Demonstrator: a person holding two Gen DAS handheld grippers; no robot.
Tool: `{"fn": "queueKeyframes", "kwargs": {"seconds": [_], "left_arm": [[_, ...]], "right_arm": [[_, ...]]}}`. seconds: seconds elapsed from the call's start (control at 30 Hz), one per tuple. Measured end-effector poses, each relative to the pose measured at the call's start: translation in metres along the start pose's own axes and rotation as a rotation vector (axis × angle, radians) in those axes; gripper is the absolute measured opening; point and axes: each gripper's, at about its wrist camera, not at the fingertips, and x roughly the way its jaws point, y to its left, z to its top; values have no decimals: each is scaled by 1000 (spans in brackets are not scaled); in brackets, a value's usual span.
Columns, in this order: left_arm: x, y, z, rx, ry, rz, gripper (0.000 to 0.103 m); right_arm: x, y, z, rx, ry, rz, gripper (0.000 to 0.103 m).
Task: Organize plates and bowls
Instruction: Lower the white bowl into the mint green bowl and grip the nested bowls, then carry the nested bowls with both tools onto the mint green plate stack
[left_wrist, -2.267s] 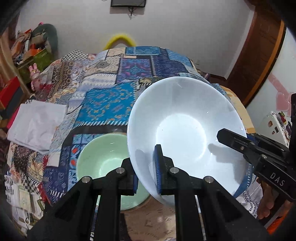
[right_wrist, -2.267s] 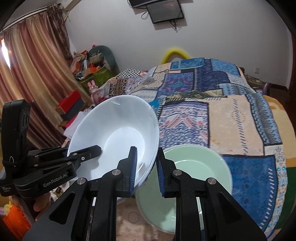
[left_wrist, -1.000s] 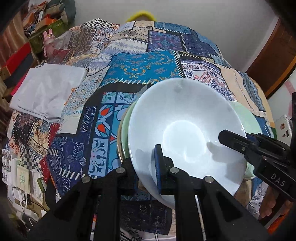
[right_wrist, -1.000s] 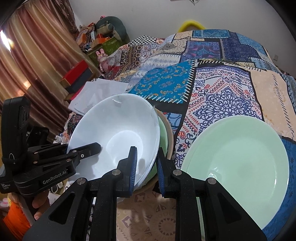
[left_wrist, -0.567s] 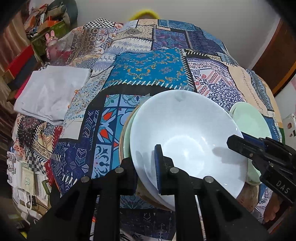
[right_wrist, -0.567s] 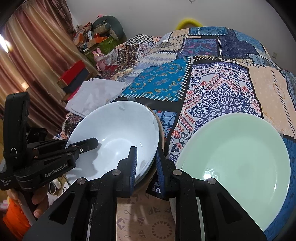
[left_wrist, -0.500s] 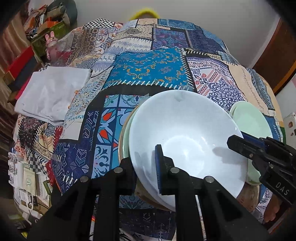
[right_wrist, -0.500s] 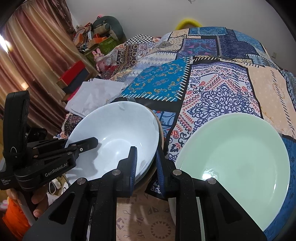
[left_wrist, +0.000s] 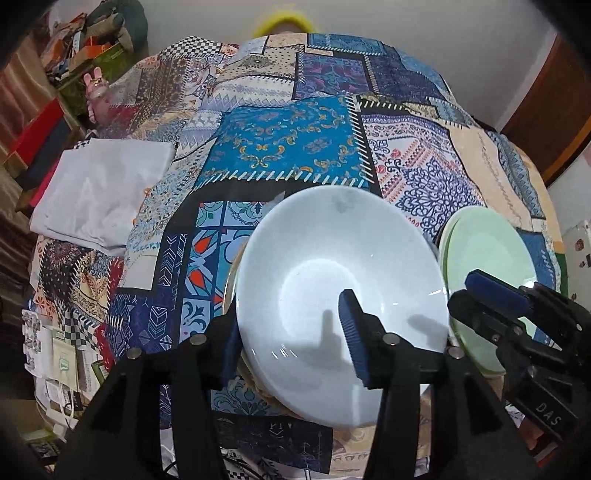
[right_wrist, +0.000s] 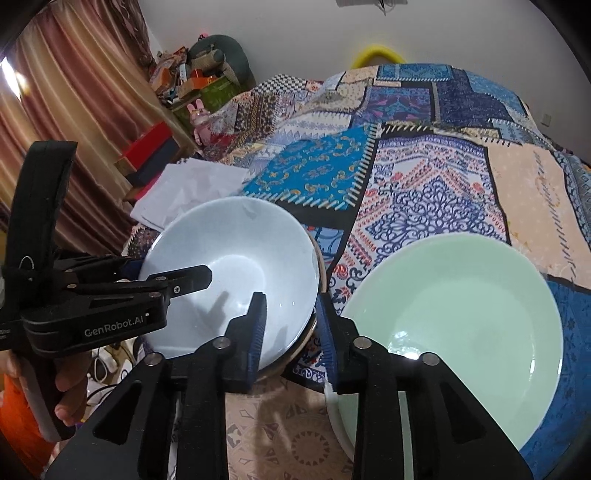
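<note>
A white bowl (left_wrist: 340, 295) rests on a stack of bowls on the patchwork bedspread; it also shows in the right wrist view (right_wrist: 236, 266). My left gripper (left_wrist: 291, 343) is open, its jaws straddling the bowl's near rim without pressing it. My right gripper (right_wrist: 291, 332) is open too, its jaws on either side of the bowl's right rim. A pale green plate (right_wrist: 454, 325) lies on another plate to the right of the stack, and shows in the left wrist view (left_wrist: 484, 258).
A folded white cloth (left_wrist: 99, 188) lies on the left of the bed. Boxes and clutter (right_wrist: 184, 88) stand against the curtain at far left. The bed's near edge drops off just below the bowls.
The white bowl came down onto the stack of bowls. Both grippers then opened and let go of its rim.
</note>
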Motion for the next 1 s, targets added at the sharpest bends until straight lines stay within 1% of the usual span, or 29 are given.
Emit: {"fn": "queueKeyframes", "kwargs": {"seconds": [0.03, 0.17, 0.23, 0.37, 0.43, 0.47, 0.6, 0.77, 0.83, 0.9, 1.0], "left_arm": [[-1, 1, 0, -6, 0, -6, 50], [-7, 9, -2, -39, -9, -39, 50], [-17, 11, -4, -30, -50, -13, 53], [-33, 13, -9, 6, -116, 8, 67], [-33, 18, -12, 11, -122, 28, 68], [-31, 22, -14, 7, -115, 34, 68], [-17, 39, -20, -46, -72, 19, 68], [5, 50, -30, -84, -7, -33, 68], [11, 50, -33, -88, 2, -54, 68], [14, 48, -36, -91, -5, -60, 68], [23, 50, -36, -105, 5, -81, 68]], "right_arm": [[-1, 0, 0, -1, -4, -2, 32], [-4, 2, -1, -22, -16, -27, 33], [-4, 2, -2, -21, -13, -23, 35], [0, 1, -3, -10, -6, -18, 35], [3, 0, -3, -2, 0, -13, 35], [4, 0, -3, 0, 3, -11, 35], [10, 0, -2, 0, 12, -10, 35], [20, 2, 0, -5, 32, -13, 35], [24, 3, 1, -9, 38, -12, 35], [27, 4, 2, -12, 45, -14, 35], [33, 5, 3, -11, 54, -24, 39]]}}
